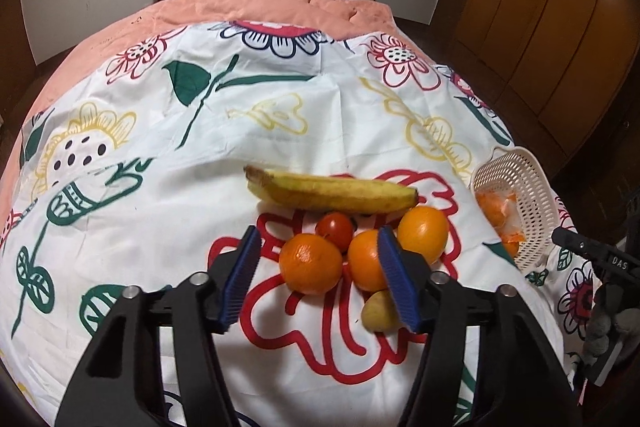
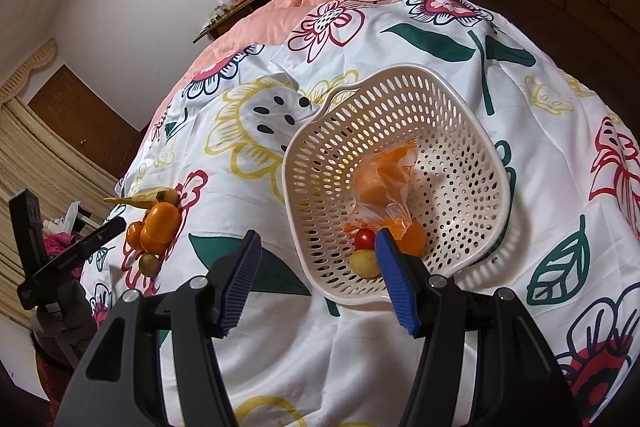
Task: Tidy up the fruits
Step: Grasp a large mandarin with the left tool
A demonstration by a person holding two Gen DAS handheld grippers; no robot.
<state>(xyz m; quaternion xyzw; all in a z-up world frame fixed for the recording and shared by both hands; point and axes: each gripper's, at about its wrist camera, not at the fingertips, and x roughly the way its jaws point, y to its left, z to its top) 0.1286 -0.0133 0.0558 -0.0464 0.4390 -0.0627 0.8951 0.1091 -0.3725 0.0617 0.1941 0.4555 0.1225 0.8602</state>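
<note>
Tilting down, left hand-held gripper [image 1: 318, 255] (jaws apart), oranges [image 1: 311, 263]

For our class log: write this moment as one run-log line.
left claw open near oranges | right claw open at basket | banana outside basket

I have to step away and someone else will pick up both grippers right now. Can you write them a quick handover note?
Left hand-held gripper: open, nothing gripped, poised over the nearest orange in the loose pile.
Right hand-held gripper: open, empty, at the near rim of the basket.
On the cloth: banana, three oranges, a small red fruit, a small yellow-green fruit.
Done: the basket holds a bagged orange item, a small red fruit, a yellowish fruit, an orange.
Left: move the pile into the basket.
</note>
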